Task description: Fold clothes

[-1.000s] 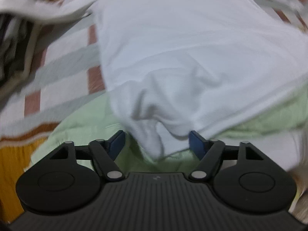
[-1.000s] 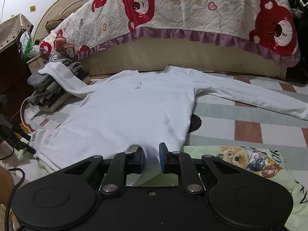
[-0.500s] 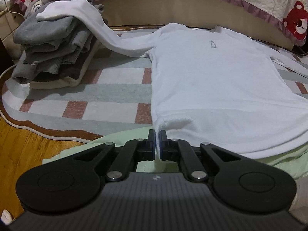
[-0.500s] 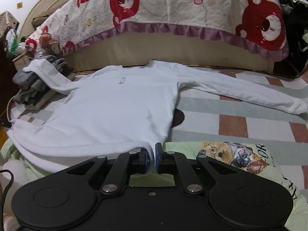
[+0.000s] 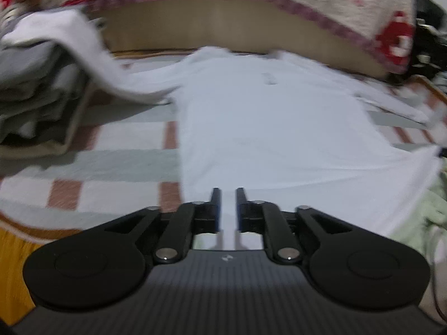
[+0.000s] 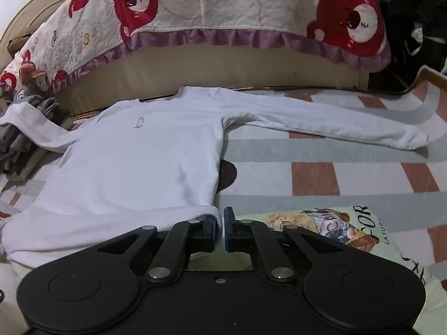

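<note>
A white long-sleeved shirt (image 5: 265, 128) lies front up on a striped rug (image 6: 313, 176), its hem nearest me. One sleeve (image 5: 92, 64) is draped up over a pile of grey clothes; the other sleeve (image 6: 335, 128) stretches out flat to the right. My left gripper (image 5: 225, 192) hovers at the hem's left corner; its jaws are opening, a narrow gap shows between them, and the blur hides whether cloth is still inside. My right gripper (image 6: 222, 215) is shut on the hem's right corner of the shirt (image 6: 145, 162).
Folded grey clothes (image 6: 25, 128) are stacked at the left. A bed with a bear-print quilt (image 6: 223, 5) closes the far side. A pale green cloth with a bear print (image 6: 321, 223) lies under the hem. A dark flat thing (image 6: 227, 176) pokes out beside the shirt.
The left gripper went from wide open around the hem to shut on it, and now stands slightly parted, higher up. The right gripper closed on the hem corner and shifted a little.
</note>
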Available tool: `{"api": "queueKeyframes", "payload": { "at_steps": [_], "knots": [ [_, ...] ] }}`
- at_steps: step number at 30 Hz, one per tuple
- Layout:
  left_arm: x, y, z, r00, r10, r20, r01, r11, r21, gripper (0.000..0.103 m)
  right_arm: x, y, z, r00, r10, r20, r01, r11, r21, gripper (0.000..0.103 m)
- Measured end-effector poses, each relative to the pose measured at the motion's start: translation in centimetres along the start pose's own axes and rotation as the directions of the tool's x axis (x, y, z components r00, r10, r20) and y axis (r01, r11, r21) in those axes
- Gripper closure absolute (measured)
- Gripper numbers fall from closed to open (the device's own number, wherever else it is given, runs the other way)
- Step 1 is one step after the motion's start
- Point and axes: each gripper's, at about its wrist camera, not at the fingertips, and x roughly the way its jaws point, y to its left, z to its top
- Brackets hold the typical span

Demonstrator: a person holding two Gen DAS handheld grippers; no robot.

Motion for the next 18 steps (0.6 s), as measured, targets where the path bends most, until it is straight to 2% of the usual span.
{"api": "queueKeyframes", "payload": {
  "at_steps": [1, 3, 5, 6, 11, 14, 16, 18],
  "knots": [
    [-0.4, -0.4, -0.1, 0.999, -0.032, 0.008, 0.031, 0.999, 0.024, 0.068, 0.2, 0.0, 0.0, 1.000, -0.003, -0.005, 0.003, 1.000, -0.004, 0.098],
    [-0.9, -1.5, -0.6, 0.997, -0.073, 0.002, 0.073, 0.994, 0.087, 0.067, 0.6, 0.2, 0.0, 1.000, -0.019, -0.015, 0.018, 0.999, -0.028, 0.098],
    [-0.6, -3.0, -1.2, 0.994, -0.090, -0.059, 0.099, 0.980, 0.171, 0.059, 1.1, 0.0, -0.1, 0.999, -0.019, -0.029, 0.019, 1.000, -0.012, 0.098],
    [-0.2, -3.9, -1.5, 0.993, -0.079, -0.093, 0.098, 0.971, 0.217, 0.055, 1.4, -0.2, -0.1, 0.999, -0.016, -0.036, 0.016, 1.000, 0.000, 0.098],
    [2.1, -7.1, -2.7, 0.974, -0.012, -0.224, 0.105, 0.909, 0.404, 0.051, 1.6, -0.5, -0.6, 0.999, -0.006, -0.047, 0.006, 1.000, 0.011, 0.098],
    [3.6, -7.9, -3.1, 0.960, 0.025, -0.280, 0.114, 0.877, 0.467, 0.046, 1.4, -0.7, -0.7, 0.999, 0.006, -0.044, -0.005, 1.000, 0.019, 0.098],
    [4.6, -8.3, -3.2, 0.948, 0.050, -0.314, 0.121, 0.857, 0.501, 0.040, 1.3, -0.8, -0.8, 0.999, 0.011, -0.042, -0.011, 1.000, 0.021, 0.098],
    [5.6, -8.6, -3.4, 0.936, 0.081, -0.342, 0.121, 0.839, 0.530, 0.040, 1.2, -0.8, -0.8, 0.999, 0.015, -0.038, -0.014, 1.000, 0.018, 0.098]
  ]
}}
